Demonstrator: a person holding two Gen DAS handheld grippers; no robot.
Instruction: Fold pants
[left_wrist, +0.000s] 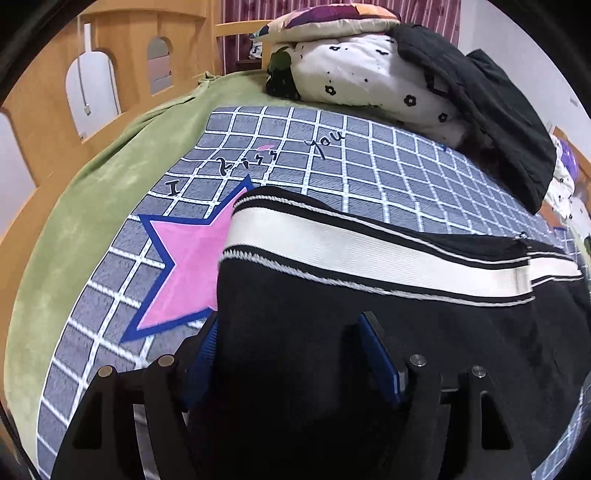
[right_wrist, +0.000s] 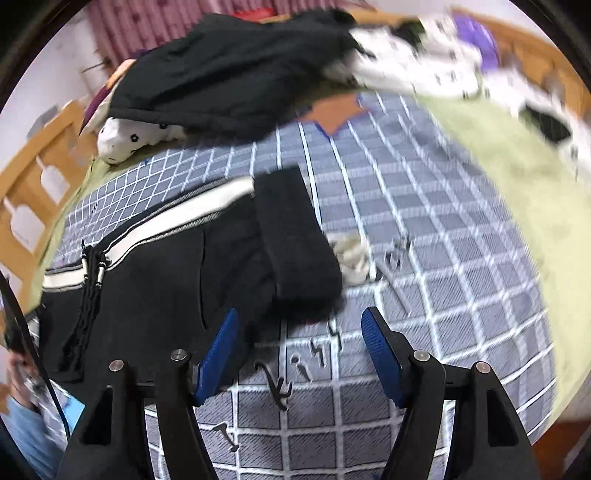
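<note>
Black pants (left_wrist: 369, 350) with a white side stripe (left_wrist: 351, 254) lie flat on a grey checked blanket (left_wrist: 369, 166) that has a pink star. My left gripper (left_wrist: 288, 325) stands wide over the pants' near left edge, with black cloth between its blue pads (left_wrist: 380, 358) and no pinch visible. In the right wrist view the pants (right_wrist: 155, 280) lie to the left, their drawstring (right_wrist: 92, 269) at the waist and one leg end (right_wrist: 295, 240) folded over. My right gripper (right_wrist: 301, 317) is open, its left pad (right_wrist: 218, 354) over the pants' edge and its right pad over bare blanket.
A black jacket (left_wrist: 480, 110) lies over a white flowered quilt (left_wrist: 369, 81) at the far end of the bed. A green sheet (left_wrist: 122, 147) and a wooden bed rail (left_wrist: 44, 122) border the blanket. A small pale crumpled item (right_wrist: 351, 258) lies beside the pants. A light-blue sleeve (right_wrist: 26, 424) shows at lower left.
</note>
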